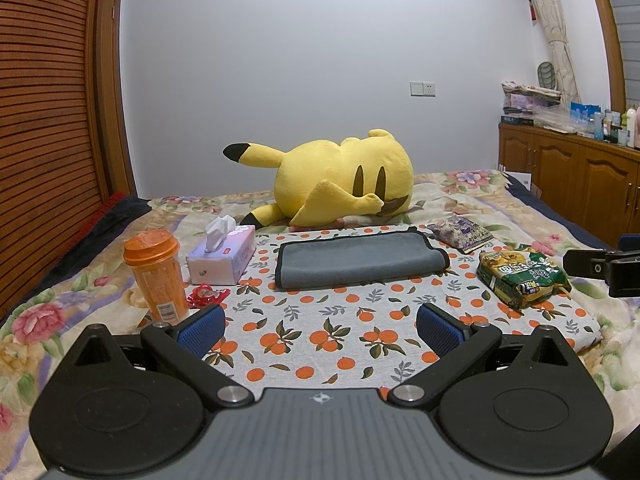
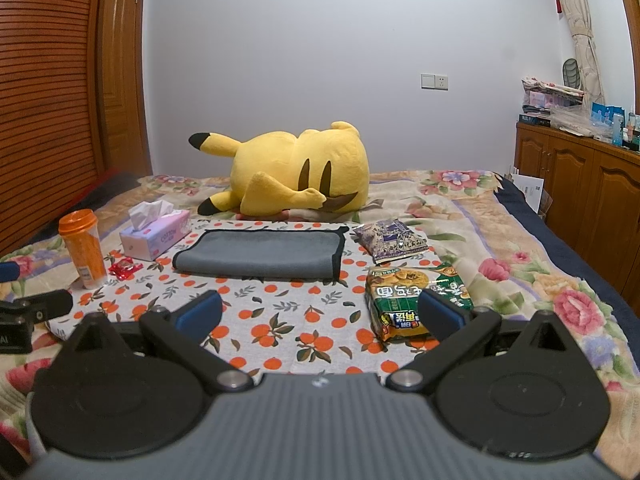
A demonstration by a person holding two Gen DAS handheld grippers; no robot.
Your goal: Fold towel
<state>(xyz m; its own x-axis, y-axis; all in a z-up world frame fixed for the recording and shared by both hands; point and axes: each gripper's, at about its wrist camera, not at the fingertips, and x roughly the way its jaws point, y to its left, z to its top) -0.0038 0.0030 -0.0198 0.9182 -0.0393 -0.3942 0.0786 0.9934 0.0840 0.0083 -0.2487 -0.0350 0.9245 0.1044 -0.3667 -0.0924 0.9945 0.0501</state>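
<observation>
A grey towel (image 1: 356, 258) with black edging lies folded flat on an orange-print cloth (image 1: 320, 320) on the bed; it also shows in the right wrist view (image 2: 262, 254). My left gripper (image 1: 320, 326) is open and empty, held back from the towel's near edge above the cloth. My right gripper (image 2: 320, 314) is open and empty, also short of the towel, with its right finger over a green noodle pack (image 2: 416, 300). The right gripper shows at the right edge of the left wrist view (image 1: 604, 266).
An orange cup (image 1: 157, 276), a tissue box (image 1: 224, 258) and a red wrapper (image 1: 206, 294) stand left of the towel. A purple snack bag (image 1: 460, 232) and the green noodle pack (image 1: 520, 276) lie to its right. A yellow plush toy (image 1: 344, 182) lies behind it. A wooden cabinet (image 1: 568, 176) stands far right.
</observation>
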